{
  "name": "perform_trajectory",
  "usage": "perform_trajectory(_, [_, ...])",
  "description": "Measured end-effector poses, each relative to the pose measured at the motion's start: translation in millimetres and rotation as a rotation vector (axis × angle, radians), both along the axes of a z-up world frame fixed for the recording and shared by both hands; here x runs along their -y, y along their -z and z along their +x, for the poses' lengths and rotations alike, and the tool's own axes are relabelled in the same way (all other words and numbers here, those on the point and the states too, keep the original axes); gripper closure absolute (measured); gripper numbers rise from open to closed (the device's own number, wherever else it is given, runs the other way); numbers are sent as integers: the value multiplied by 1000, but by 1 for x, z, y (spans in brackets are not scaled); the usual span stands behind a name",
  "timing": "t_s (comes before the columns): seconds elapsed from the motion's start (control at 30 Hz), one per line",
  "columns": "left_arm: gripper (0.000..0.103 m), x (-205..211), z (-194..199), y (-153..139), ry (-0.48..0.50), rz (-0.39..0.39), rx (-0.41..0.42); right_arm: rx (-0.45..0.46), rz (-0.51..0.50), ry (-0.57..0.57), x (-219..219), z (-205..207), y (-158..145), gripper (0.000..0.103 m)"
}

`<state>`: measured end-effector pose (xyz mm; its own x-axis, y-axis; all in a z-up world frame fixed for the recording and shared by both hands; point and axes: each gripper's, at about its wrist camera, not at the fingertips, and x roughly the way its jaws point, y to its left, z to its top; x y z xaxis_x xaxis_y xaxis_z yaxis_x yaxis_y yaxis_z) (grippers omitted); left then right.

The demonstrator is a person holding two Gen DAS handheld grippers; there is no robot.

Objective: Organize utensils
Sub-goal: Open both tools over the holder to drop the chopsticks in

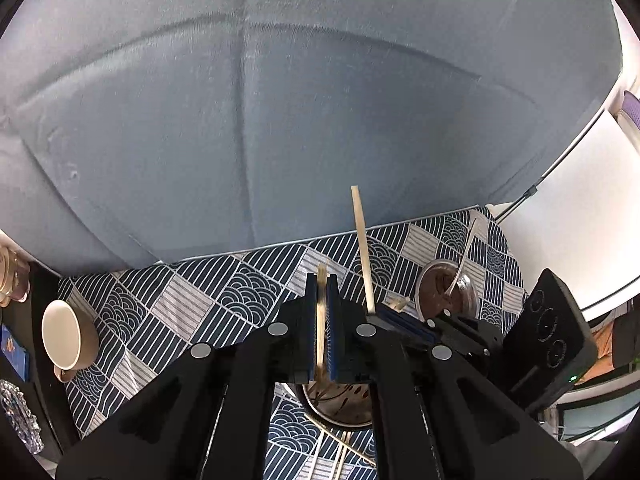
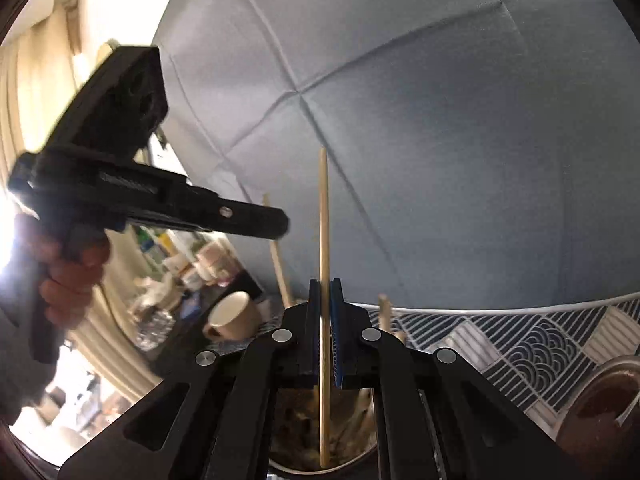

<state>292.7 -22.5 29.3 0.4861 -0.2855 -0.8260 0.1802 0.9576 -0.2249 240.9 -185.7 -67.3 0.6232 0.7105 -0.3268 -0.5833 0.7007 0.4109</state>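
Both grippers are over the same cup (image 2: 324, 440), each pinching one chopstick. Right gripper (image 2: 325, 336): pads closed on a chopstick (image 2: 323, 208) that runs straight along the finger line; upper end pokes well past the tips, lower end drops into the cup's mouth directly under the jaws, so its long axis is already lined up w/ the opening; judging from that, the next move is mostly a release or a short push down, not a sideways shift.

Left gripper (image 1: 321, 308): pads clamped on a second chopstick (image 1: 321, 320), blurred, also standing roughly along the fingers; the cup (image 1: 340, 404) sits just below and behind the pads in the left wrist view.

The two grippers are close together (right one's fingers appear just right of the left's pads, w/ its stick (image 1: 362, 248) rising above them), so crowding at the rim looks like the risk.

Other bits: more chopsticks (image 1: 340, 452) lie flat on the patterned cloth (image 1: 180, 304) below the cup; a glass bowl (image 1: 444, 292) w/ a spoon (image 1: 464, 256) sits to the right; a tan mug (image 1: 68, 336) far left.

Hard to tell: cup's inside is mostly hidden by gripper bodies; can't count sticks already in it; left stick's lower tip is smeared, so whether it's inside the rim is unclear.
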Motion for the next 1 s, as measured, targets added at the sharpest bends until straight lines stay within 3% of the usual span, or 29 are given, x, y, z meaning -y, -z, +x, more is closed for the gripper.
perform_trajectory(0.27, [98, 0, -9, 7, 19, 17, -18, 5, -68, -4, -6, -14, 8, 95])
perform_trajectory(0.53, [95, -6, -21, 7, -15, 24, -14, 12, -91, 7, 1, -28, -7, 94])
perform_trajectory(0.6, [91, -9, -27, 6, -18, 14, -13, 9, -92, 6, 3, -32, -12, 93])
perform_trajectory(0.73, [79, -10, -37, 1, -18, 20, 0, 19, -102, 21, 6, -42, -20, 80])
perform_trajectory(0.87, [65, -15, -49, -4, -27, 8, 12, 28, -120, 37, 8, -54, -27, 76])
perform_trajectory(1.0, [52, -22, -63, -5, -47, 36, 31, 31, -142, 44, 7, -64, -31, 63])
